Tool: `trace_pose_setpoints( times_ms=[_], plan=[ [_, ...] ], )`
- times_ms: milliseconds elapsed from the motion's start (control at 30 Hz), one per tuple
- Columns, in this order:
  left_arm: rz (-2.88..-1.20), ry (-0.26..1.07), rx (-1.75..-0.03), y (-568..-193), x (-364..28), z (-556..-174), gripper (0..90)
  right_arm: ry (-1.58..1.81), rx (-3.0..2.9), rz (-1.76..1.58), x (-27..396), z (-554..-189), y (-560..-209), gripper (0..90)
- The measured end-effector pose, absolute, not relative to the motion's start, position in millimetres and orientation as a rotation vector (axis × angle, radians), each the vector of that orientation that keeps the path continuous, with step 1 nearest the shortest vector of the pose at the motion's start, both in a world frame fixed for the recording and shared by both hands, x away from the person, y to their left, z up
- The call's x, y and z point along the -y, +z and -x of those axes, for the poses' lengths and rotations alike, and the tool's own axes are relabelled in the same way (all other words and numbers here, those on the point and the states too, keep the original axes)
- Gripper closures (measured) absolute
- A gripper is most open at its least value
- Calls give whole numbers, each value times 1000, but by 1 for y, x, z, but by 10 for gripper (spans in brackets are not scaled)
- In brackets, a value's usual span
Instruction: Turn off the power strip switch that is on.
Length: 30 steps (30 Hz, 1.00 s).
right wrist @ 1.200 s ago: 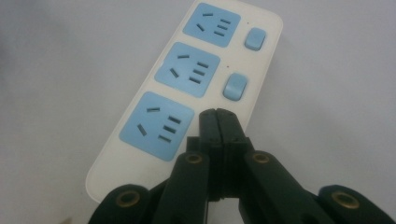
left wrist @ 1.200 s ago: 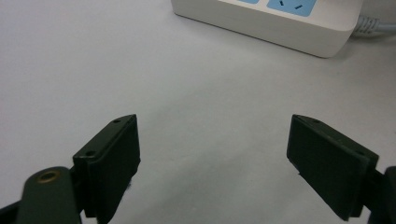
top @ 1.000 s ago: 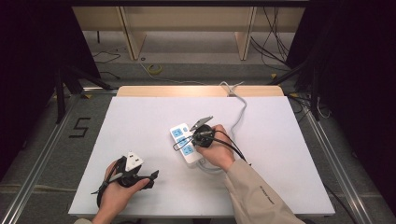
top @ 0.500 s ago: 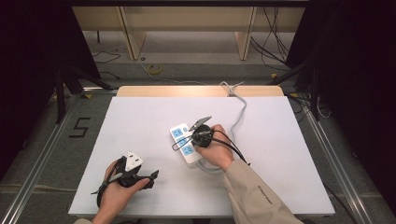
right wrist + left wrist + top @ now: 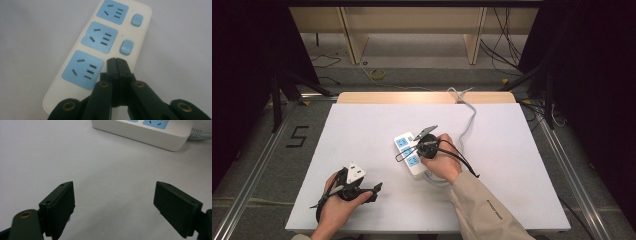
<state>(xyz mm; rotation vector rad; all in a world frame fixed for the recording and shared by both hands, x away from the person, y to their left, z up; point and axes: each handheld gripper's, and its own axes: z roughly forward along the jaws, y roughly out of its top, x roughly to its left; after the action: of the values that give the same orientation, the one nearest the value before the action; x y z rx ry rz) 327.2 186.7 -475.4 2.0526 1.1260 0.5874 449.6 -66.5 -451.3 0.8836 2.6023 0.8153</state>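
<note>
Risk, as we judged it: right claw [image 5: 116,61], jaws pressed together & empty, sat over power strip [image 5: 100,50] mid-counter [image 5: 522,165] by its nearest switch, so a skewed push could slide it; left claw [image 5: 113,205] idled wide apart.

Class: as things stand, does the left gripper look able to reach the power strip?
Probably yes: the left gripper is open, and bare table lies between it and the power strip, though the right gripper already sits over it.

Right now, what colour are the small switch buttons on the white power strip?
Light blue, matching the socket faces. The switch buttons on the white power strip show best in the right gripper view.
</note>
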Motion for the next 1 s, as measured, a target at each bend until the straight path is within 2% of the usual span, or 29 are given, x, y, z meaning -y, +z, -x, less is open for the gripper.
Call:
trace_pose_setpoints(
  times_ms=[1000],
  plan=[
    [-2053, 589, -1126, -475, -187, -327, 170, 839, -2586, -918, 67, -449, -453, 900]
  ],
)
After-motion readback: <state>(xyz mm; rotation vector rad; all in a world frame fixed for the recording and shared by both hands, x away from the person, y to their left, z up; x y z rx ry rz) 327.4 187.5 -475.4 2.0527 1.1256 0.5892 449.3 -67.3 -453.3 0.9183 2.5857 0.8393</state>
